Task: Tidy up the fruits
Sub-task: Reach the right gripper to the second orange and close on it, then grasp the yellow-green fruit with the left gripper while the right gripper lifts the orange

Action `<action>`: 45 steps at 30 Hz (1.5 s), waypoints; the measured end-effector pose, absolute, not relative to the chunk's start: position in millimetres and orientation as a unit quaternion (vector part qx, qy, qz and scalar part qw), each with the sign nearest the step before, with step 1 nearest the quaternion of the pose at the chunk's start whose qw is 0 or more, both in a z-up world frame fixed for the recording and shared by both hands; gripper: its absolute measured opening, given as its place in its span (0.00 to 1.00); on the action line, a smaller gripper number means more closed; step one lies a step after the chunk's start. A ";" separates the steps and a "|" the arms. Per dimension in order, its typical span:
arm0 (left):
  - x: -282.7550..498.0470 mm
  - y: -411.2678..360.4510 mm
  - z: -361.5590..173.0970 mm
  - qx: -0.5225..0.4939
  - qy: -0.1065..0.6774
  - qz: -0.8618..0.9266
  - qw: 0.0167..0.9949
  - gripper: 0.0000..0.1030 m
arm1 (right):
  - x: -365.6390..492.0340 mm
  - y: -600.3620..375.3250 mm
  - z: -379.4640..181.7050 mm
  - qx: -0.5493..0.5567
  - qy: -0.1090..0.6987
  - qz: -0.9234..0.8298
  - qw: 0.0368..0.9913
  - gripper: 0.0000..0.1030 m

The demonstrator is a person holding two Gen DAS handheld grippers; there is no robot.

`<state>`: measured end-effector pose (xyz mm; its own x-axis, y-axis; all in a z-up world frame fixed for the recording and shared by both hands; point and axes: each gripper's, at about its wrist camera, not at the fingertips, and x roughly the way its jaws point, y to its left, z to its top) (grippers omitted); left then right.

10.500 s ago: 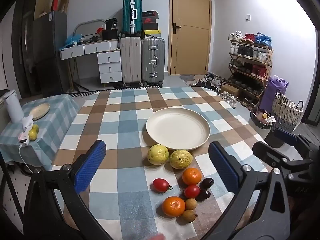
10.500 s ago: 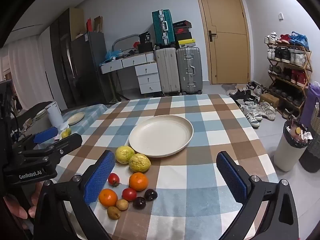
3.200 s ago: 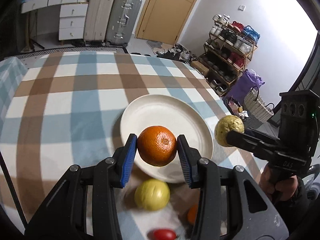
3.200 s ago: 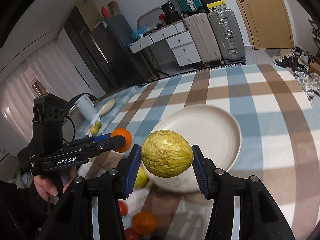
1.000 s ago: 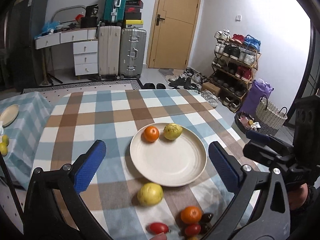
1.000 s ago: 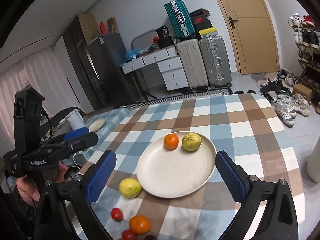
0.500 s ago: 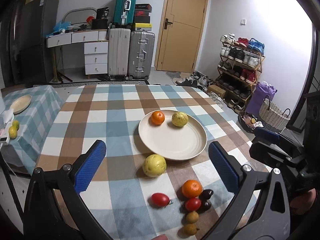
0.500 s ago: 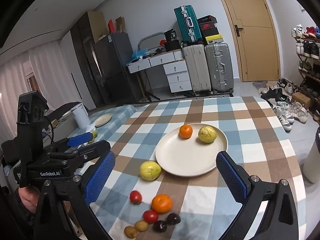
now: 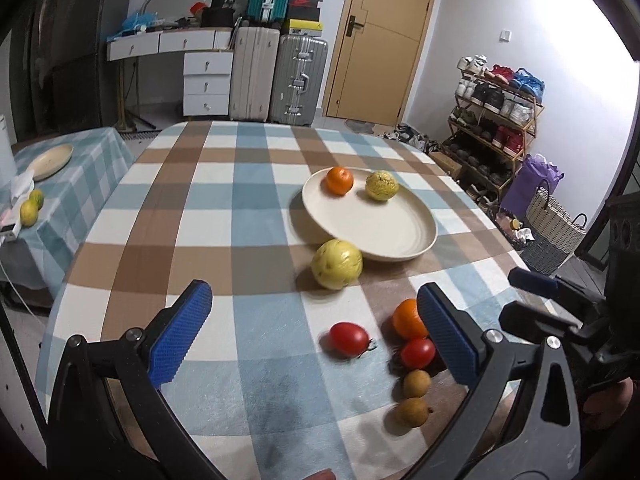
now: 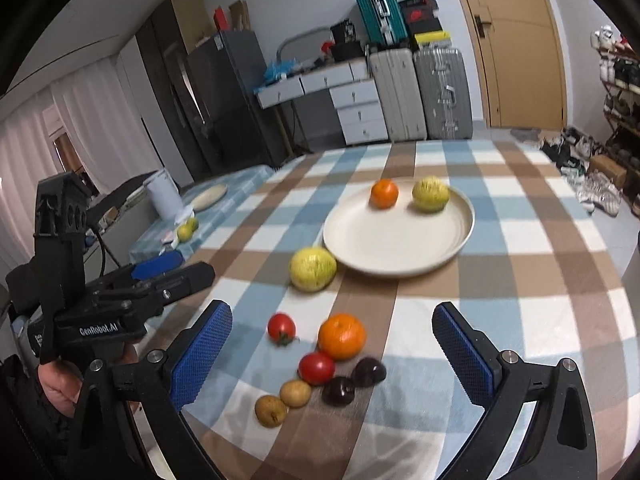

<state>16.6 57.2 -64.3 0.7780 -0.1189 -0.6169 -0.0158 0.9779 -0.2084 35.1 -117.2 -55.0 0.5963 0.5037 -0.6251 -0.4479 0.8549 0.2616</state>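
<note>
round cream plate [image 10: 460,236] holds one orange, one wrinkled yellow fruit; nine fruits remain on checked tabletop [image 10: 520,280]; both jaws wide, empty.

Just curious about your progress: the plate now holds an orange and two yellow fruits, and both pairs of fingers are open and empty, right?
Nearly. The plate holds the orange and one yellow fruit; the other yellow fruit lies on the tablecloth beside the rim, as the right wrist view shows.
</note>
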 end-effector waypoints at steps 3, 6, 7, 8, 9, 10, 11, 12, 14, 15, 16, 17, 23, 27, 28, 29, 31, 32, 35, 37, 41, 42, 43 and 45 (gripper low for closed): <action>20.5 59.8 -73.0 -0.103 0.337 -0.029 0.935 0.99 | 40.7 -115.1 -69.2 0.047 0.378 0.271 0.884 1.00; 24.6 58.2 -79.2 -0.094 0.338 -0.029 0.936 0.99 | 49.1 -112.9 -82.3 0.059 0.393 0.276 0.875 0.99; 25.8 57.3 -81.6 -0.089 0.338 -0.024 0.936 0.99 | 52.2 -111.4 -85.7 0.061 0.398 0.277 0.873 0.99; 27.9 57.2 -85.1 -0.088 0.339 -0.021 0.936 0.99 | 54.8 -110.1 -89.9 0.063 0.403 0.277 0.870 0.99; 29.1 57.4 -86.4 -0.089 0.341 -0.024 0.936 0.99 | 57.7 -108.5 -94.5 0.064 0.409 0.278 0.867 0.99; 31.8 57.7 -89.7 -0.091 0.343 -0.027 0.934 0.99 | 59.5 -107.2 -97.9 0.067 0.413 0.279 0.864 0.99; 34.1 57.7 -92.6 -0.092 0.345 -0.027 0.934 0.99 | 62.9 -106.1 -102.7 0.070 0.419 0.281 0.860 0.97; 36.1 58.3 -94.6 -0.091 0.348 -0.027 0.933 0.99 | 64.8 -105.3 -105.4 0.071 0.423 0.282 0.858 0.95; 39.2 58.9 -98.5 -0.092 0.351 -0.027 0.931 0.99 | 68.4 -103.5 -110.4 0.070 0.429 0.284 0.855 0.89; 41.0 59.9 -100.8 -0.094 0.353 -0.027 0.931 0.99 | 70.8 -102.5 -113.2 0.069 0.433 0.283 0.853 0.86; 43.4 60.6 -103.3 -0.095 0.355 -0.027 0.930 0.99 | 73.0 -102.1 -115.3 0.069 0.436 0.282 0.852 0.86; 45.1 61.5 -105.1 -0.097 0.355 -0.026 0.929 0.99 | 75.2 -102.3 -117.6 0.071 0.438 0.281 0.851 0.85; 51.6 65.3 -112.5 -0.100 0.359 -0.023 0.928 0.99 | 83.7 -101.2 -124.4 0.072 0.446 0.284 0.846 0.72; 56.1 66.4 -117.2 -0.101 0.365 -0.022 0.925 0.99 | 87.8 -97.0 -129.0 0.065 0.452 0.283 0.843 0.62; 57.3 66.4 -117.9 -0.101 0.366 -0.022 0.925 0.99 | 88.2 -97.1 -130.4 0.067 0.455 0.283 0.842 0.59; 57.7 66.5 -118.1 -0.101 0.366 -0.023 0.925 0.99 | 89.7 -97.6 -132.6 0.071 0.458 0.284 0.839 0.55; 60.5 66.3 -118.6 -0.099 0.365 -0.021 0.925 0.99 | 90.7 -98.6 -135.1 0.075 0.460 0.284 0.838 0.49; 60.4 66.6 -118.6 -0.098 0.365 -0.021 0.926 0.99 | 91.1 -98.4 -136.2 0.078 0.460 0.287 0.836 0.45; 62.2 66.6 -117.6 -0.096 0.363 -0.020 0.927 0.99 | 89.6 -97.8 -136.4 0.079 0.458 0.297 0.834 0.41; 64.1 67.7 -116.3 -0.095 0.363 -0.020 0.927 0.99 | 89.4 -98.9 -136.6 0.081 0.456 0.299 0.834 0.40; 71.2 68.6 -113.6 -0.093 0.367 -0.026 0.925 0.99 | 89.6 -108.2 -131.4 0.101 0.442 0.301 0.839 0.40; 74.4 68.0 -112.7 -0.089 0.368 -0.028 0.925 0.99 | 89.7 -111.0 -129.1 0.104 0.438 0.300 0.841 0.40; 78.7 67.3 -111.8 -0.087 0.369 -0.030 0.925 0.99 | 90.2 -114.2 -126.7 0.107 0.435 0.300 0.842 0.40; 88.2 65.5 -110.7 -0.086 0.375 -0.039 0.922 0.99 | 90.6 -120.5 -121.1 0.112 0.424 0.301 0.847 0.40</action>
